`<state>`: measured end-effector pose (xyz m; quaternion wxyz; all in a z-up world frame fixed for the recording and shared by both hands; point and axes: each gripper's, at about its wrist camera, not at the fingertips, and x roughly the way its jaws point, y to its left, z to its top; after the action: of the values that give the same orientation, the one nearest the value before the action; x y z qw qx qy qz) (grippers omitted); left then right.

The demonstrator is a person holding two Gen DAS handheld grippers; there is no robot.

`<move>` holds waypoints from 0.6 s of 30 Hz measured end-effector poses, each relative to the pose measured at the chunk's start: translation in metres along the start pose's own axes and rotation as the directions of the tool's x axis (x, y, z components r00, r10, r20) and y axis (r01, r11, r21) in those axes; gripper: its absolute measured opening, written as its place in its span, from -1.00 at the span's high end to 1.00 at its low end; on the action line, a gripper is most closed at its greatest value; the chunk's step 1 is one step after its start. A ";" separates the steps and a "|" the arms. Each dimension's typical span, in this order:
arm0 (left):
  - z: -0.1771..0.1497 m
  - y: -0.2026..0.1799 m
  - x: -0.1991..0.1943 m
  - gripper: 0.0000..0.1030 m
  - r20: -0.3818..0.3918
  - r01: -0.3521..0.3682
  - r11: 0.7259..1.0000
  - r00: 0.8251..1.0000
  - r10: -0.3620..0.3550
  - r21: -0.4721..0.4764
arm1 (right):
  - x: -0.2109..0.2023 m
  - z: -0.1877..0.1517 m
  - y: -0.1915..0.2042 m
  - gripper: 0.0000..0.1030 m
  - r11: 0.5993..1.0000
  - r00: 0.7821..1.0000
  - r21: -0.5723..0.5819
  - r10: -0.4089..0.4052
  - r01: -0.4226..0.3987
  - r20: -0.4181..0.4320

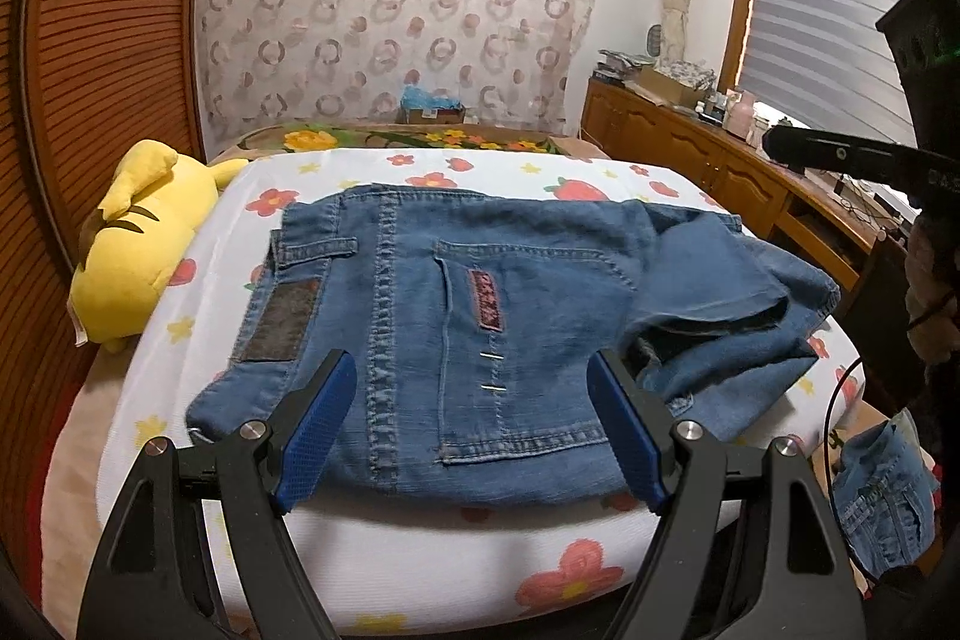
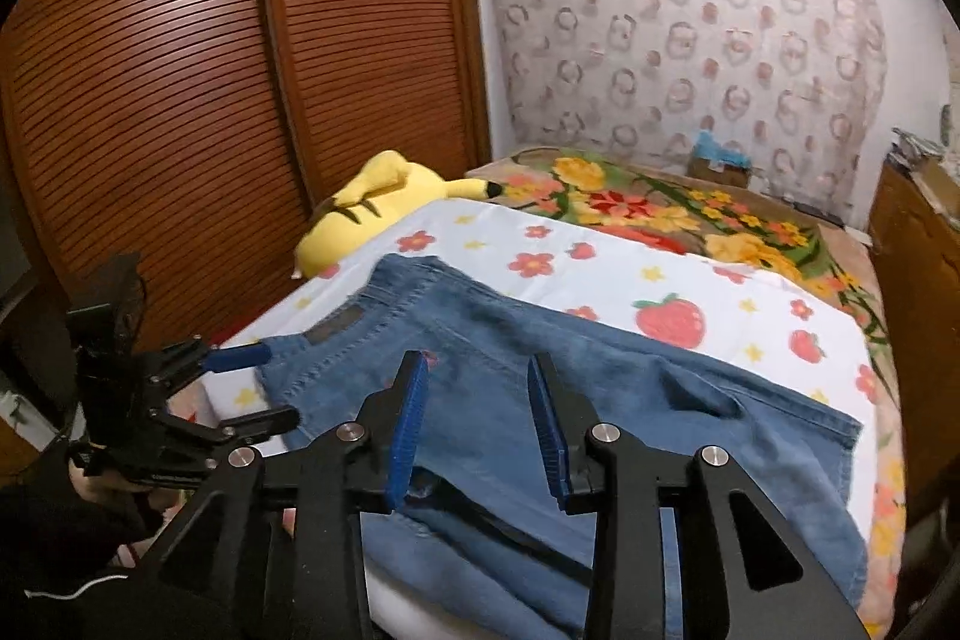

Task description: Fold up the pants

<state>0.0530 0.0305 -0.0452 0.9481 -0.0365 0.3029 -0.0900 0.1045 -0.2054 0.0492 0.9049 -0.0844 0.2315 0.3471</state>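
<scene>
Blue denim pants (image 1: 456, 316) lie on the flower-print sheet (image 1: 420, 172) of the bed, seat side up, already folded over so the leg part sits bunched on top at the right side in the left wrist view. Visible details: dark patch at the waistband, back pocket with a small reddish label, heavy double-stitched centre seam, two short pale stitches under the label. Leg hem open and rumpled, one bit of denim hanging off the near edge of the bed. Left gripper (image 1: 471, 430) hovers over the near edge of the pants, blue pads spread wide, nothing between them. Right gripper (image 2: 480, 430) is above the folded leg, fingers partly apart, not pinching any cloth. Yellow plush toy (image 1: 132, 244) lies beside the pants near the wooden slatted door (image 2: 180, 100).
</scene>
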 end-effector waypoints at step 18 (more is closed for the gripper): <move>0.004 -0.049 0.047 -0.30 -0.094 0.170 0.981 0.982 -0.162 0.090 | 0.023 -0.036 0.018 0.28 0.983 0.979 0.091 -0.148 0.162 -0.144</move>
<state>0.0853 -0.0266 -0.0627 0.9239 -0.0114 0.3347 -0.1850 0.0949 -0.1899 0.0072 0.9144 -0.0793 0.3030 0.2565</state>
